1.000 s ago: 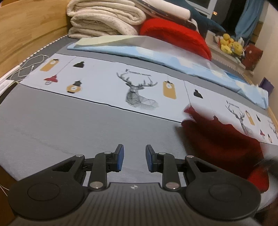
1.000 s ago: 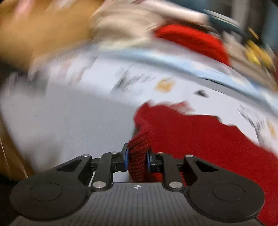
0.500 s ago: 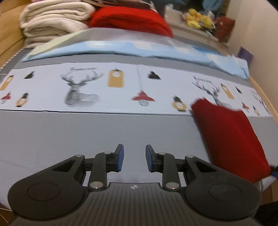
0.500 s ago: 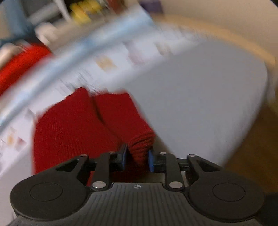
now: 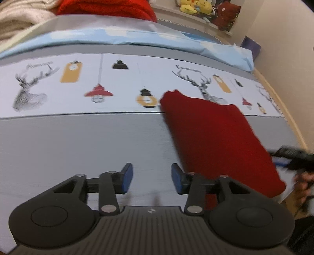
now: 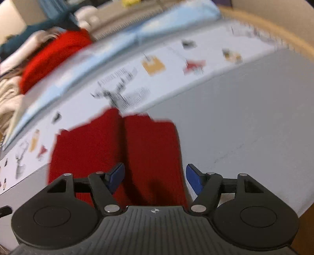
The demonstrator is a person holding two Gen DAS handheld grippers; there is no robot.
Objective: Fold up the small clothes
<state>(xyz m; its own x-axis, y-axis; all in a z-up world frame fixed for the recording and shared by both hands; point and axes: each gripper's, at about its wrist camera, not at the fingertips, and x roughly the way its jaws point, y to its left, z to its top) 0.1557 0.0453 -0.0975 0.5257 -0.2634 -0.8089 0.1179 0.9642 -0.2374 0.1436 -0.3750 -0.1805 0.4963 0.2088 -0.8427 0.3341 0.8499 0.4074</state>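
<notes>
I count one dark red knit garment lying on the grey bed surface, on my right side. I have two grippers: the left gripper and the right gripper, each with two blue pads, and both sets of jaws are opening. On the printed cloth strip farther off I count two full deer heads. At the far right sits one cluster of yellow plush toys.

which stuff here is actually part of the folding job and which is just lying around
Job: dark red knit garment, left gripper, right gripper, jaws of both opening.

Lying about: cream blankets, bright red cushion, yellow plush toys, blue sheet.
</notes>
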